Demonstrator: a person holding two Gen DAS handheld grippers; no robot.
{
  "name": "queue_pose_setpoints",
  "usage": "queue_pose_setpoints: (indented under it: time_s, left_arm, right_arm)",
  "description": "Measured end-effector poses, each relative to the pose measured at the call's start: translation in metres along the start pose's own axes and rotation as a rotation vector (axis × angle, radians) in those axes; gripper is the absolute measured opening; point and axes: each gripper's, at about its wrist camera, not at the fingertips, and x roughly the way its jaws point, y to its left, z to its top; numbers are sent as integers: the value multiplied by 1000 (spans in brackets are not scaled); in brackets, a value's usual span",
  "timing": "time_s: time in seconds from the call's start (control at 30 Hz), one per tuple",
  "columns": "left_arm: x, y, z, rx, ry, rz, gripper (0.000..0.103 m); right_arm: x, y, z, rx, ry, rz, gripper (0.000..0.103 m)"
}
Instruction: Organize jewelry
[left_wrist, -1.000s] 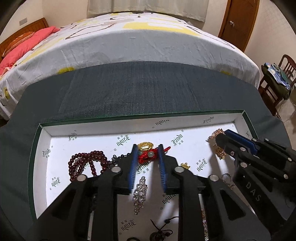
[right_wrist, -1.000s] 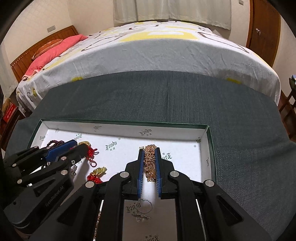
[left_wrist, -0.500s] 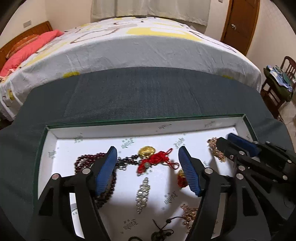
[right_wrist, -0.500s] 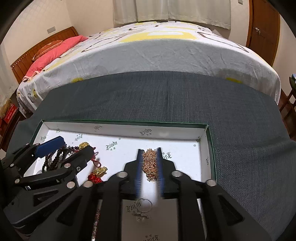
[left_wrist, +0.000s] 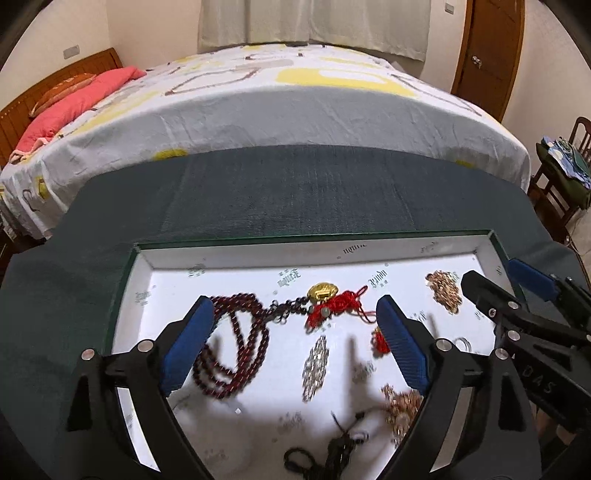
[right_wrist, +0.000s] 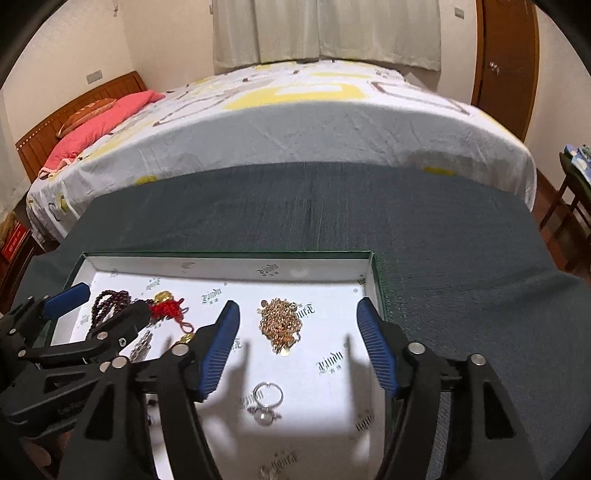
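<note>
While both grippers hover over the tray (right_wrist: 373, 273) | left gripper (left_wrist: 293, 338) fingers wide, bead necklace (left_wrist: 236, 343) at 9 o'clock | right gripper (right_wrist: 297, 349) fingers wide, gold chain (right_wrist: 280, 323) between, ring (right_wrist: 267, 393) at 6 o'clock

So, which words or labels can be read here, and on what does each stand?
"DAS": black plastic right gripper's side.
"Lindu" (gothic, uncertain), repeated: white lining of the green-rimmed cardboard box.
Lettering on the black left gripper: too blurred to read.
</note>
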Motion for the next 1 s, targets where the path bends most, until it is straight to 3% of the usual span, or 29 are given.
queue_pose_setpoints:
  time_s: [0.2,0.6,1.0]
  left_arm:
    - [-45,1,-23,29,-68,37,90]
    - [-164,15,-84,11,-208,67,91]
    - [-268,39,-138,-78,-301,88,91]
  right_arm:
    - [-41,4,-15,-8,-61,-23,74]
    - [-143,15,-73,-21,-151,-25,75]
    - [-248,20,-116,-43,-275,-32,79]
